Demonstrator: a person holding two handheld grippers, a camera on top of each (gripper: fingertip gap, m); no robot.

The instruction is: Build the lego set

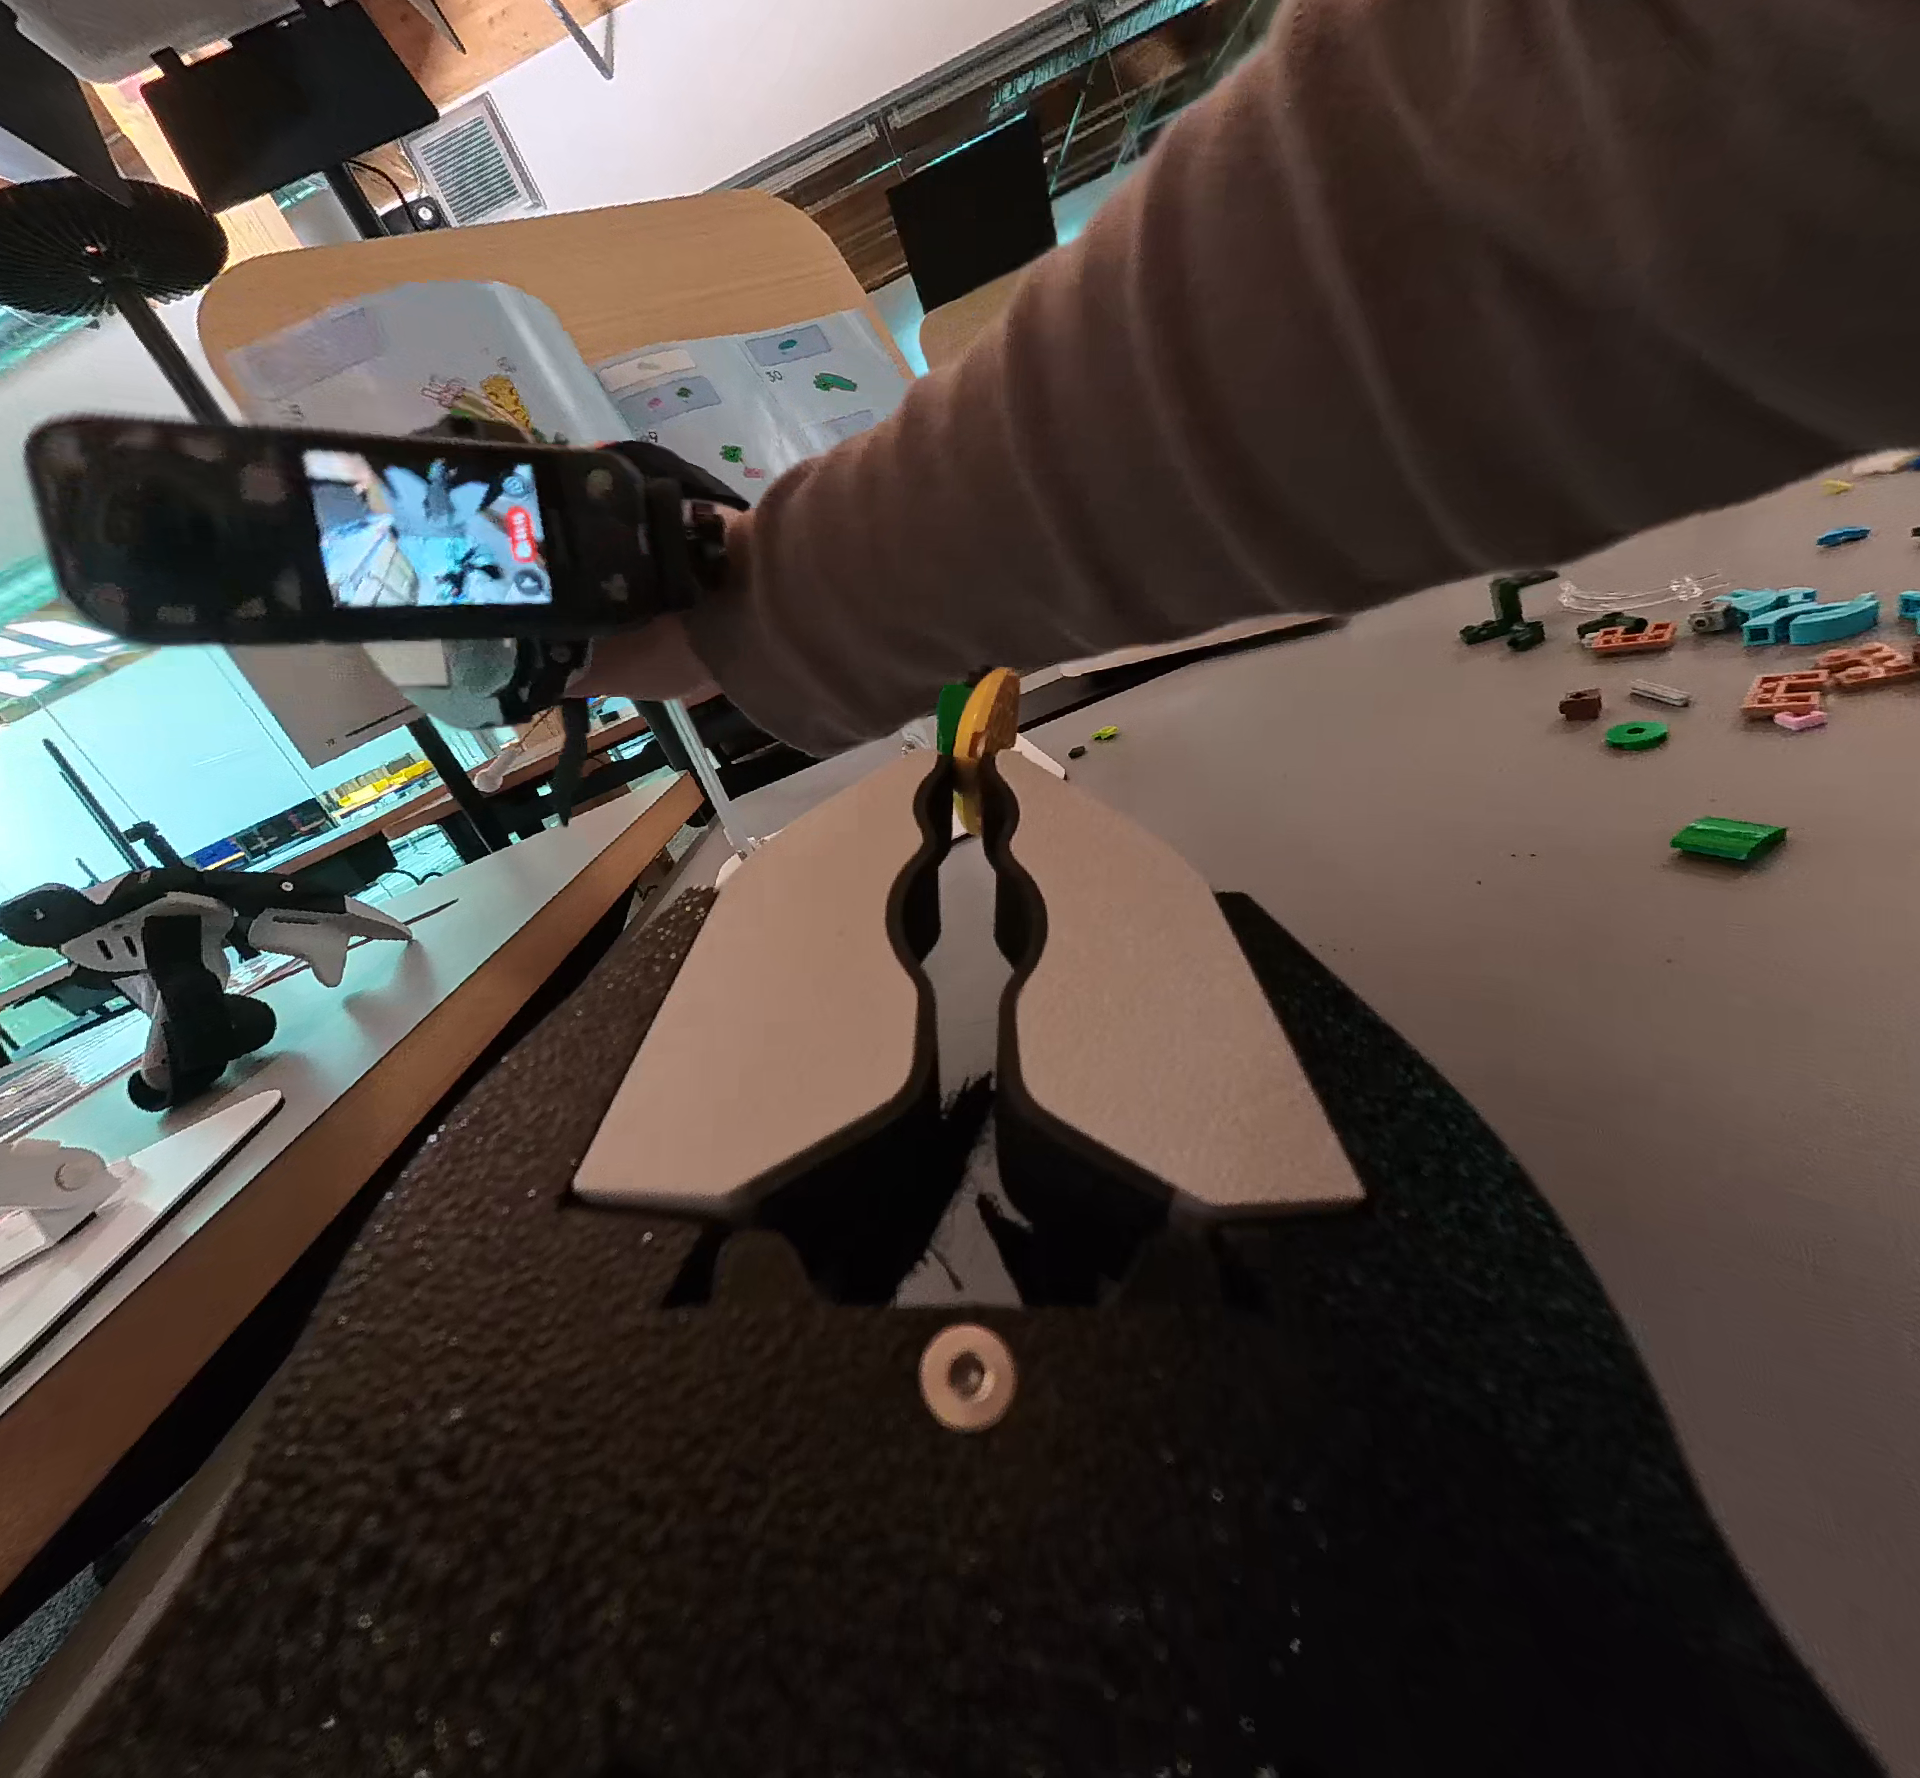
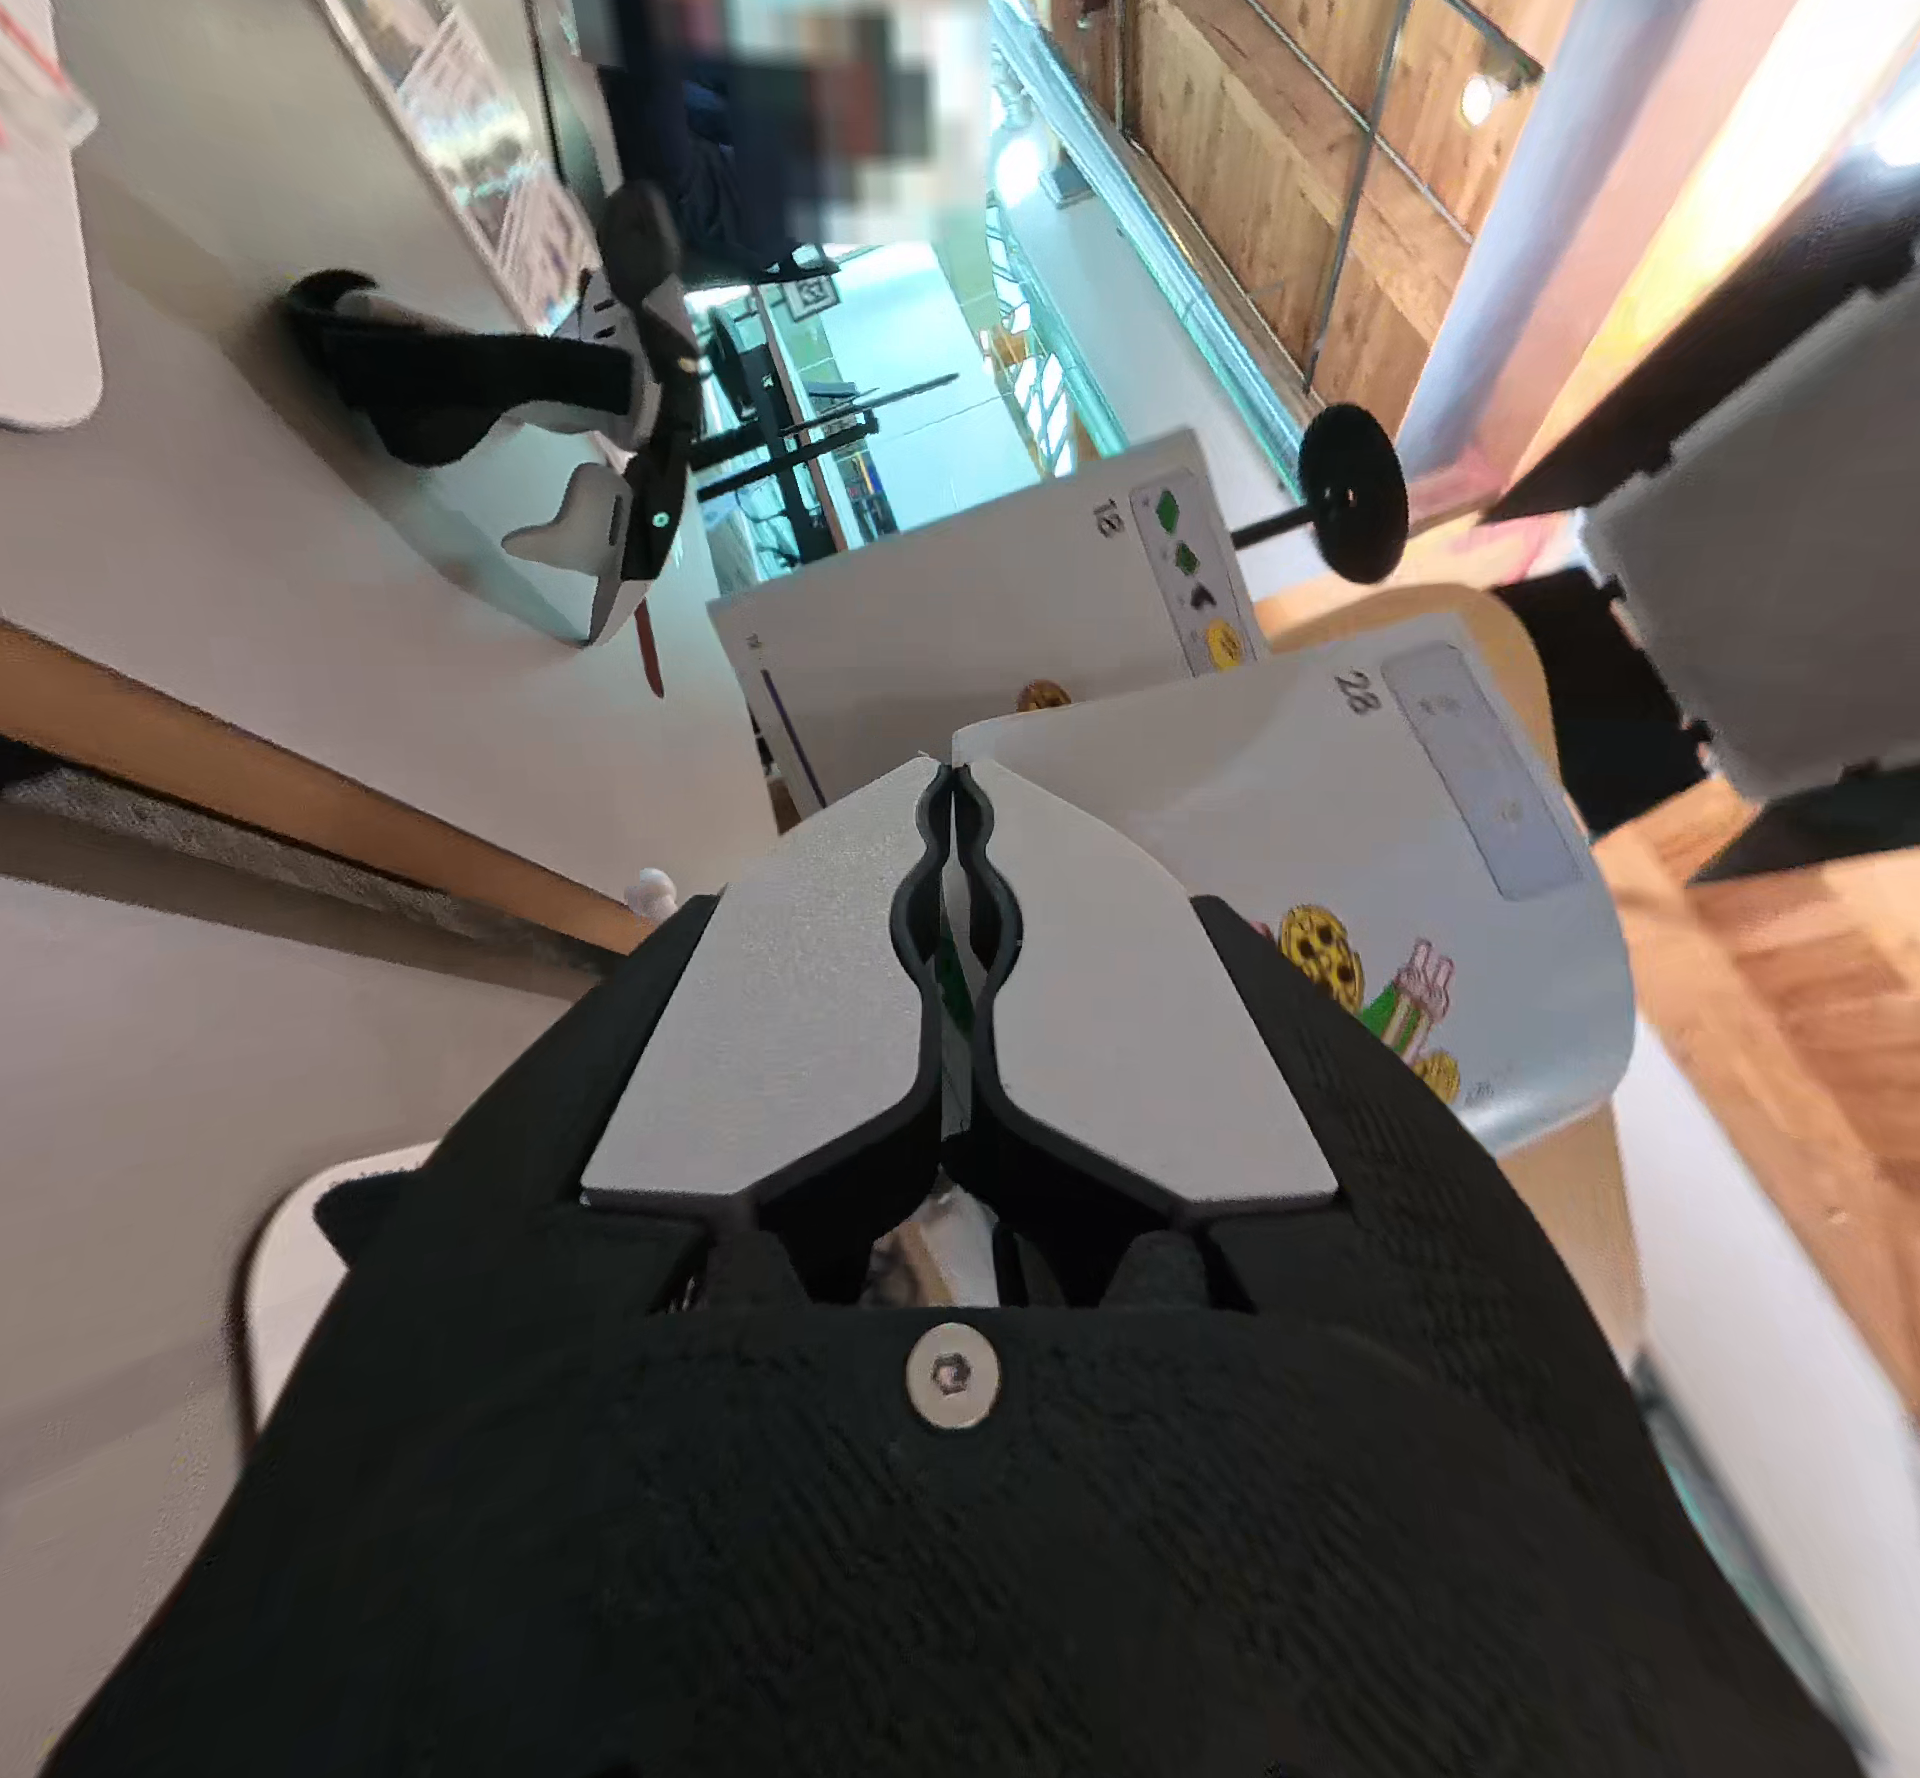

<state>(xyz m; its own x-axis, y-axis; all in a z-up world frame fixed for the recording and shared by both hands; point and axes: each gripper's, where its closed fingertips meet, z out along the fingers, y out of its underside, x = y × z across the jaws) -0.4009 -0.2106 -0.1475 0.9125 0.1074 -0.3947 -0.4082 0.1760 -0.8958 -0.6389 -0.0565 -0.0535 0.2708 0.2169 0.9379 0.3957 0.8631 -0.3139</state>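
Note:
In the left wrist view my left gripper (image 1: 966,772) is shut on a yellow round cookie-like piece (image 1: 989,715) with a green piece (image 1: 951,715) stuck to its left face, held above the grey table (image 1: 1403,897). The person's sleeved right arm (image 1: 1351,326) reaches across to the open instruction booklet (image 1: 665,378) behind. In the right wrist view my right gripper (image 2: 951,778) is shut on the edge of a booklet page (image 2: 1247,845), which curls up off the page beneath (image 2: 966,606).
Loose bricks in blue, salmon and dark green (image 1: 1787,627), a green tile (image 1: 1727,840) and a green ring (image 1: 1635,736) lie on the table at right. A spare gripper (image 1: 177,939) stands on the neighbouring table at left and also shows in the right wrist view (image 2: 582,440). The tips of one gripper are about 30 cm away from the tips of the other.

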